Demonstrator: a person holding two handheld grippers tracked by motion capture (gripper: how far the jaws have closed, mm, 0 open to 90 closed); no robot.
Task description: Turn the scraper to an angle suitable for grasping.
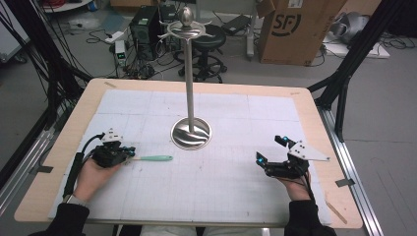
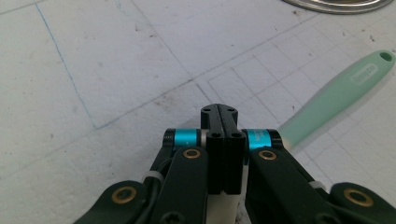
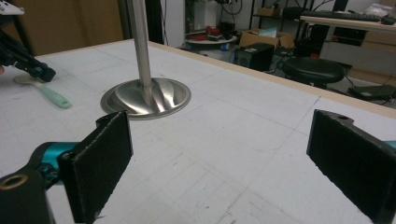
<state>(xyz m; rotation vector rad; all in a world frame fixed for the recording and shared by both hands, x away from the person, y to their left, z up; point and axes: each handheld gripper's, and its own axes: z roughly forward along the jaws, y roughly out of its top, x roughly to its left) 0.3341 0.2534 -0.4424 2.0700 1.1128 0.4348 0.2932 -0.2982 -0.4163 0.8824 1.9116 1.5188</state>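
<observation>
- The left gripper (image 1: 129, 152) sits low over the near-left part of the white mat (image 1: 147, 103), its jaws pressed together. In the left gripper view the jaw tips (image 2: 219, 114) meet with no gap showing.
- The mint-green utensil (image 1: 153, 158) lies flat on the mat, one end right at those jaws. Whether the jaws pinch that end or merely rest over it cannot be told, since the black jaws cover the junction.
- Its long axis runs from the left gripper toward the person's right, roughly along the near edge of the table (image 1: 314, 113). The free end has a small hanging hole (image 2: 385, 56).
- Beyond the free end, farther from the person, stands the steel stand (image 1: 190, 78), its round base (image 1: 191, 133) near the utensil but not touching, with hook arms at the top.
- The right gripper (image 1: 269, 153) hovers well apart at the near right, jaws spread wide and empty.
- Judgement: the left hand is plainly the nearer one. Any hanging move turns on bringing the holed end up to the hooks.
</observation>
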